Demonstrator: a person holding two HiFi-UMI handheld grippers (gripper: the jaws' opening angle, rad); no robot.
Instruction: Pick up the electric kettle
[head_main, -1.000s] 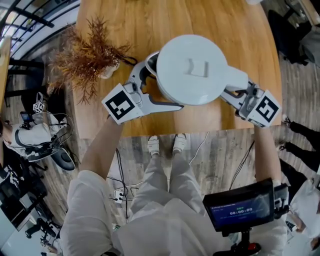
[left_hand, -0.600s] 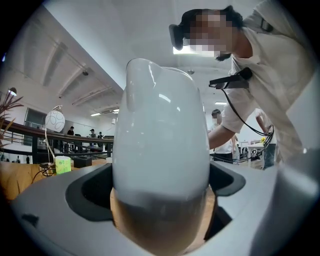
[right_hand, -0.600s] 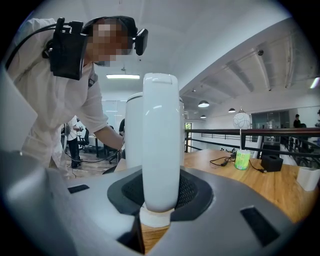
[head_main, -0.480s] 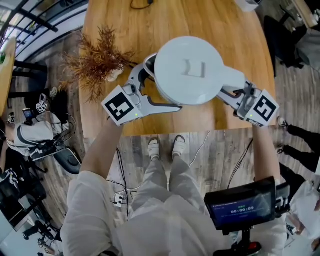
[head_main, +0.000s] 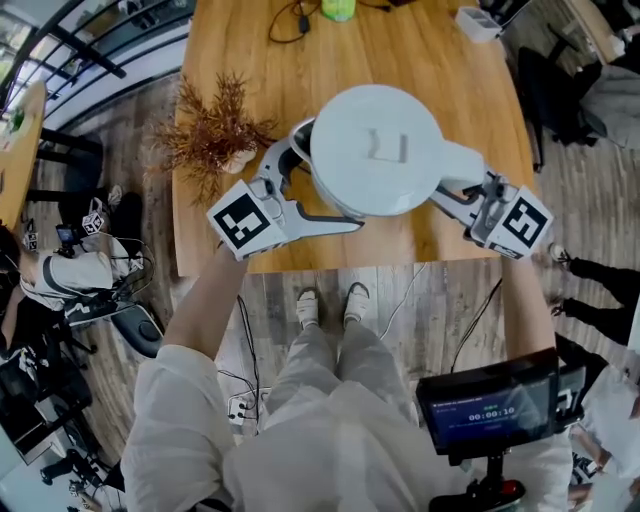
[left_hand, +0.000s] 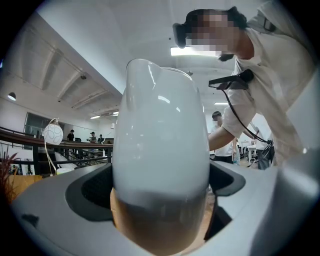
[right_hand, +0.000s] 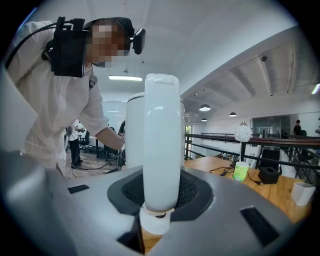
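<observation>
The white electric kettle (head_main: 377, 150) hangs above the wooden table (head_main: 440, 50), held from both sides. My left gripper (head_main: 305, 170) is shut on the kettle's body at its left side; in the left gripper view the white body (left_hand: 160, 150) fills the gap between the jaws, spout at top. My right gripper (head_main: 462, 190) is shut on the kettle's handle (head_main: 462, 162); in the right gripper view the upright white handle (right_hand: 161, 145) stands clamped between the black pads (right_hand: 192, 192). The lid, with its small latch, faces up in the head view.
A dried reddish plant (head_main: 215, 135) stands on the table left of the kettle. A green cup (head_main: 338, 8), a black cable (head_main: 290, 20) and a white box (head_main: 478, 22) lie at the far end. The table's near edge (head_main: 330, 262) runs just below the grippers.
Both grippers have risen together with the kettle between them; the kettle looks larger and sits higher above the table. The grips have not changed.
</observation>
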